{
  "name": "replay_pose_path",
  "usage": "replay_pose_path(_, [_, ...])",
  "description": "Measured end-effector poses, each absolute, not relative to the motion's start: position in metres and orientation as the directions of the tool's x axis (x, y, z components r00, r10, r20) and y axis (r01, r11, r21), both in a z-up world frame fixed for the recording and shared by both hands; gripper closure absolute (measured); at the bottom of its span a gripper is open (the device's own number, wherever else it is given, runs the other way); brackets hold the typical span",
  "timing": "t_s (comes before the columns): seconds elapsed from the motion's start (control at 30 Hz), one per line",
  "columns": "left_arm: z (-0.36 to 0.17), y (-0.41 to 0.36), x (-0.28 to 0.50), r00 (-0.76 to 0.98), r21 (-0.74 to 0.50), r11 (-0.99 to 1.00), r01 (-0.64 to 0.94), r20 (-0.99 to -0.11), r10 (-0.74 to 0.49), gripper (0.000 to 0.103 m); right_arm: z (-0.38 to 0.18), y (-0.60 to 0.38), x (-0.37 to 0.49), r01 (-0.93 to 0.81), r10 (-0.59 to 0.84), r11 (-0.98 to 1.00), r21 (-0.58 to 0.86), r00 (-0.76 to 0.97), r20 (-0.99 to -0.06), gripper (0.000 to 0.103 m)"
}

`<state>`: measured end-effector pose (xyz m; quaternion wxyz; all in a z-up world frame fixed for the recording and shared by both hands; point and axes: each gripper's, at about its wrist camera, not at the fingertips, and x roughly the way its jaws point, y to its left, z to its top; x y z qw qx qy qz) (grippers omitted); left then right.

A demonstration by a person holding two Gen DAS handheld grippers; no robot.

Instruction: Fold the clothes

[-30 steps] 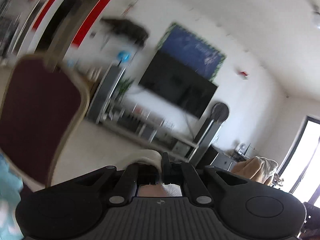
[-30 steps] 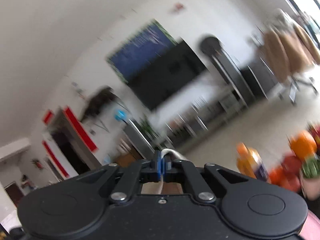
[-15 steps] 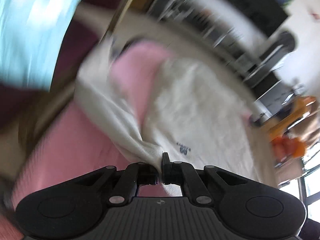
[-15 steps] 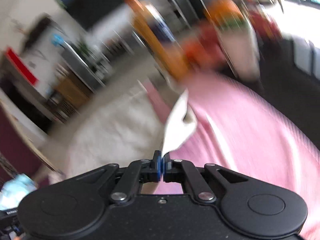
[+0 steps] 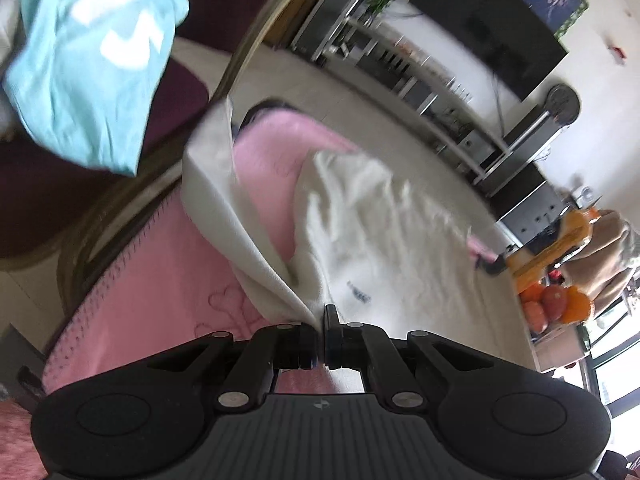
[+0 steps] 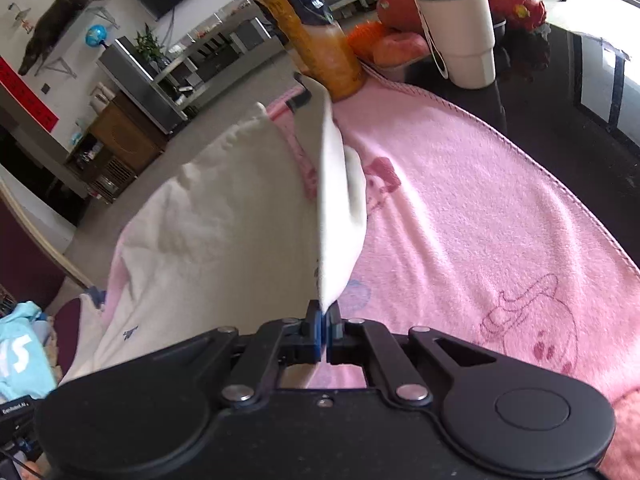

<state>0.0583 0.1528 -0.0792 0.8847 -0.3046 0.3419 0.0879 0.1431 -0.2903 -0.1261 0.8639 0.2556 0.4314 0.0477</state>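
Orange bottle, lidded cup, fruit

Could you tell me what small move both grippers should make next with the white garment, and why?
Probably lower both a little further and lay the pinched edges down. The left gripper and right gripper each have jaws shut on the white garment, whose held corners stand lifted off the pink blanket while its body already lies there.
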Motion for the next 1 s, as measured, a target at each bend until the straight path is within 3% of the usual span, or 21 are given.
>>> replay_pose_path(0.13, [-0.071,0.150,0.042,0.736,-0.393,0.841,-0.373,-0.676,0.010,0.101,-0.118,-0.283,0.132,0.112,0.304,0.879,0.464,0.618,-0.725,0.101])
replay_pose_path(0.4, [-0.124,0.145,0.048,0.590,-0.257,0.852,-0.457,-0.804,0.073,0.102,-0.160,-0.268,0.130,0.147,0.229,0.925,0.350,0.519,-0.823,0.100])
replay_pose_path(0.5, [-0.125,0.146,0.044,0.563,-0.258,0.856,-0.448,-0.825,0.046,0.095,-0.164,-0.272,0.129,0.158,0.242,0.922,0.352,0.475,-0.846,0.092])
replay_pose_path(0.53, [-0.122,0.146,0.039,0.562,-0.266,0.857,-0.441,-0.827,0.033,0.086,-0.161,-0.274,0.126,0.151,0.257,0.918,0.366,0.475,-0.842,0.084])
replay_pose_path(0.57, [-0.119,0.144,0.032,0.565,-0.271,0.862,-0.429,-0.825,0.022,0.076,-0.157,-0.276,0.123,0.142,0.271,0.915,0.377,0.475,-0.837,0.080])
replay_pose_path(0.7, [-0.114,0.119,0.005,0.580,-0.263,0.912,-0.314,-0.814,-0.035,0.068,-0.152,-0.273,0.106,0.069,0.376,0.889,0.452,0.452,-0.809,0.074])
replay_pose_path(0.8, [-0.121,0.084,0.002,0.564,-0.231,0.961,-0.152,-0.819,-0.108,0.066,-0.160,-0.250,0.098,-0.052,0.458,0.878,0.476,0.386,-0.801,0.071])
replay_pose_path(0.9, [-0.130,0.047,0.012,0.556,-0.077,0.996,-0.052,-0.830,-0.035,0.066,-0.165,-0.223,0.093,-0.169,0.478,0.878,0.447,0.352,-0.805,0.070])
replay_pose_path(1.0, [-0.140,0.029,0.022,0.549,-0.015,1.000,-0.015,-0.836,-0.005,0.066,-0.167,-0.200,0.090,-0.265,0.460,0.884,0.384,0.355,-0.814,0.070])
